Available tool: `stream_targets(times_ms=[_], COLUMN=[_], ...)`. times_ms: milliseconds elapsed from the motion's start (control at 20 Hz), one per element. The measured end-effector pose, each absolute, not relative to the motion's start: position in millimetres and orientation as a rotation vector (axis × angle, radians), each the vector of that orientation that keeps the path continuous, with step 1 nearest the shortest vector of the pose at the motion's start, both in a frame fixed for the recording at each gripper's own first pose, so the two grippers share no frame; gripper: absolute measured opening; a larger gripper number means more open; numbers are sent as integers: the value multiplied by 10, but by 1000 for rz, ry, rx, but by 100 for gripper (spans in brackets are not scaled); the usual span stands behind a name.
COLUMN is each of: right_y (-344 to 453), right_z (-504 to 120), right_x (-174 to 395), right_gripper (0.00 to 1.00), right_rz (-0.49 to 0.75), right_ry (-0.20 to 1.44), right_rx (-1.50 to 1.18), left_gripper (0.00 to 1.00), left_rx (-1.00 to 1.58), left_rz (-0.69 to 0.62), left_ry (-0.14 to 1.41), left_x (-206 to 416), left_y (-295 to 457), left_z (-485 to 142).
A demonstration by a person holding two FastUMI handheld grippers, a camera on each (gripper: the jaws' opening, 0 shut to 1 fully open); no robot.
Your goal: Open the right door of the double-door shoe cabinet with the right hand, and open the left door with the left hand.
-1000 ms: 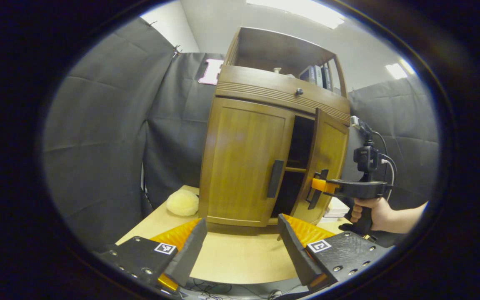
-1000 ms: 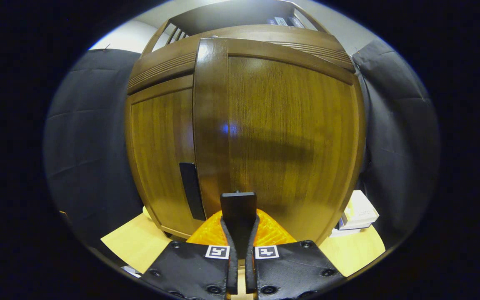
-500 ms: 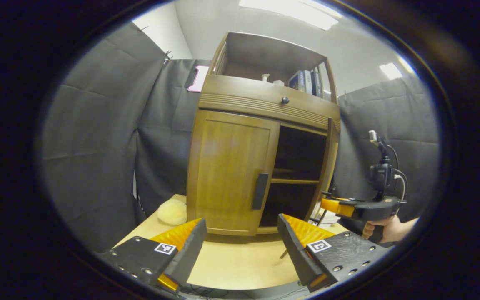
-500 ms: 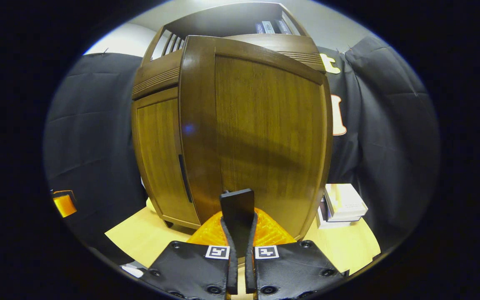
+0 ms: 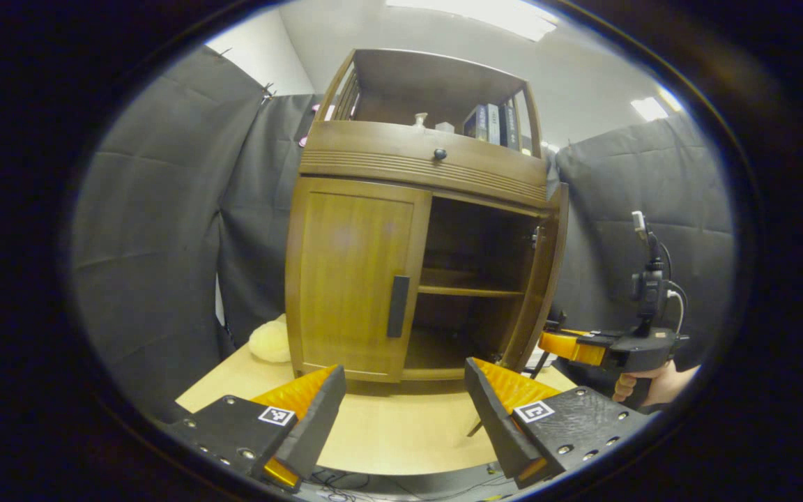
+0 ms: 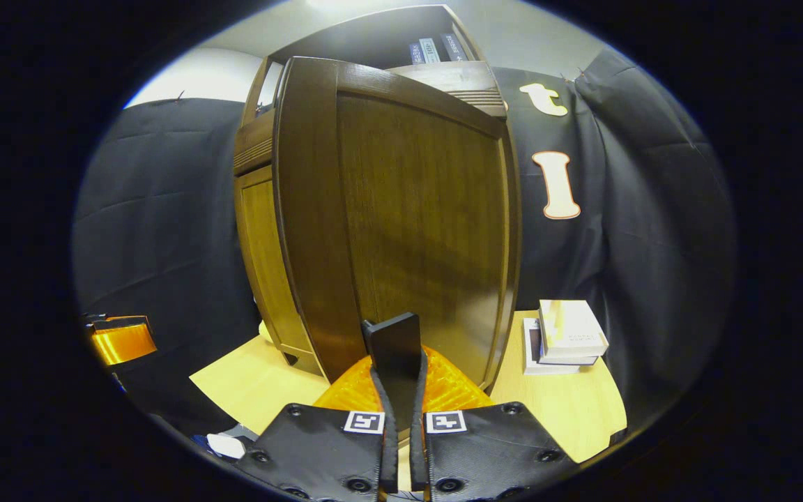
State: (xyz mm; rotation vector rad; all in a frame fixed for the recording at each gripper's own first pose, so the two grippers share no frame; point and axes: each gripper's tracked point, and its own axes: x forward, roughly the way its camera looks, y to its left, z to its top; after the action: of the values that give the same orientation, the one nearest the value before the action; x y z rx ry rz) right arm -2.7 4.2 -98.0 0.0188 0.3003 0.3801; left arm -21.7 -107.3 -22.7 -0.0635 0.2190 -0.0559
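At the near edge of the left gripper view we hold the left gripper point(image 5: 401, 397) with its fingers wide apart over the bench point(image 5: 401, 432), grasping nothing. Our right gripper point(image 6: 401, 376) has its fingers clamped on the right door's handle point(image 6: 393, 345). Beyond, the right door point(image 6: 415, 216) of the shoe cabinet point(image 5: 415, 160) stands swung wide; the left door point(image 5: 353, 272) sits shut, its handle point(image 5: 397, 305) untouched, so we judge half remains.
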Motion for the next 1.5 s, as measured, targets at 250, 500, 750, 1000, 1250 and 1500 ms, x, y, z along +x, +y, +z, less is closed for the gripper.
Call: stream_targets(times_ms=[250,500,750,1000,1250,1500], right_y=[-352,-723,-1114,-1461,-1461,-1478], right_z=[-967,-959,-958,-937,-967,-975], right_x=[-108,-115,-90,-40,-101,-207], right_gripper=[8,4,7,7,6,7], right_rz=[382,362,294,290,323,323], right_ry=[271,264,257,216,192,200], right_rx=[50,24,32,77,51,73], left_gripper=[100,100,100,100,100,100], left_rx=[-37,-26,-22,-3,-13,-1], left_rz=[-87,-126,-125,-121,-151,-164], left_ry=[215,214,206,204,194,192], left_x=[-376,-363,-430,-460,-460,-414], left_y=[-1546,-1829,-1922,-2011,-2106,-2199], left_z=[-481,-512,-476,-500,-430,-442])
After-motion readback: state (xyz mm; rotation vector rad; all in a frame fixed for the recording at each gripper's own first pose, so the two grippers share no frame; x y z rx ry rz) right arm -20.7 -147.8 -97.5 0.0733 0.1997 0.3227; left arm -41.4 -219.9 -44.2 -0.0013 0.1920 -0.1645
